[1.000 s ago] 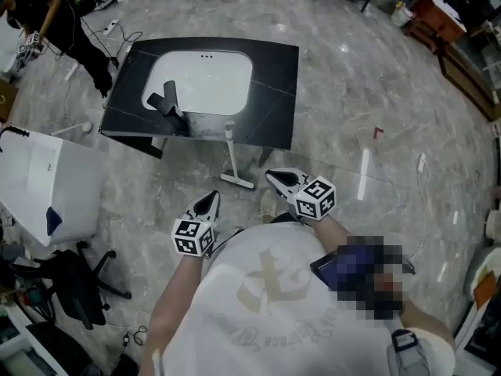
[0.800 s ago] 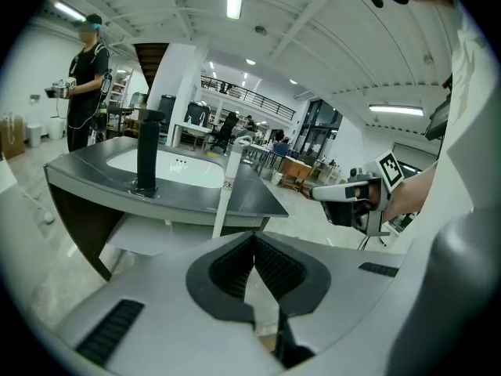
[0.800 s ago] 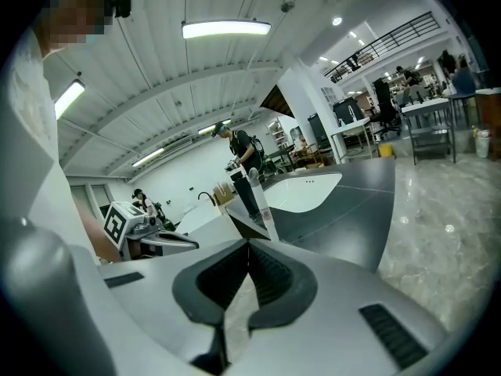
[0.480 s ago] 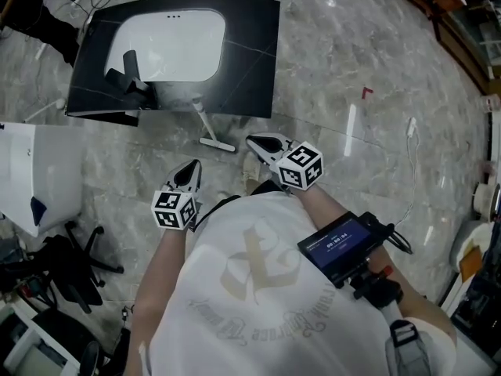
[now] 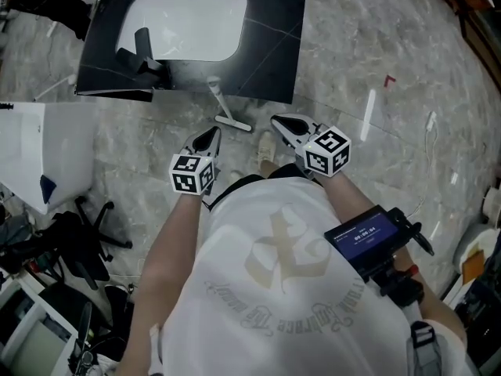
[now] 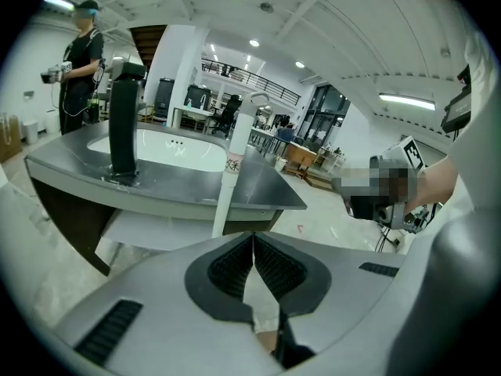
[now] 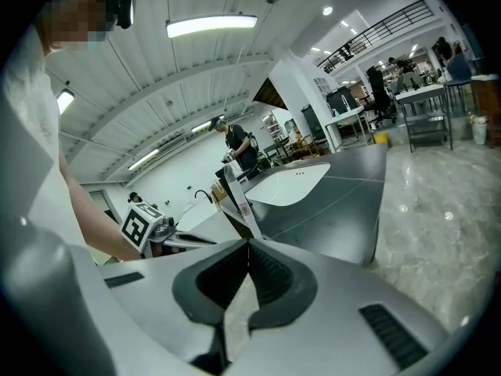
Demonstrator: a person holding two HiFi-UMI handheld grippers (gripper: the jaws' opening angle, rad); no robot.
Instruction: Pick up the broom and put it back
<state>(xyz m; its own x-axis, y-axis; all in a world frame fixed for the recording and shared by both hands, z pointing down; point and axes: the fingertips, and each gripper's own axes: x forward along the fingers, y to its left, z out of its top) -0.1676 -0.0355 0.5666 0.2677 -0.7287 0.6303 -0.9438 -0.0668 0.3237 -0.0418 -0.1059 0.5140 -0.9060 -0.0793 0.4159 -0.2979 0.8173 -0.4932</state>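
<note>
Comparing with the head view of a second ago, we see the dark rectangular worktop [image 5: 270, 45] larger and higher in the frame. Its white oval sink basin [image 5: 188, 22] now reaches the top edge. The person in black who stood at the upper left is almost out of that view.

The white long-handled broom [image 5: 221, 104] has not shifted. Its handle leans against the worktop's front edge and its flat head rests on the grey marble floor [image 5: 376, 155], just right of the black upright faucet [image 5: 145, 49].

Left tool [image 5: 207, 138]: held in front of the chest as before, tip near the broom head on its left, not touching it. In the left gripper view the jaws of this tool [image 6: 253, 236] are together with nothing between them, and the broom handle [image 6: 233, 171] stands straight ahead.

Right tool [image 5: 279, 121]: near the broom head on its right, also apart from it. In the right gripper view its jaws [image 7: 249, 243] meet at the tip and hold nothing. The broom handle [image 7: 236, 194] rises just beyond them.

Neither tool has the broom.
</note>
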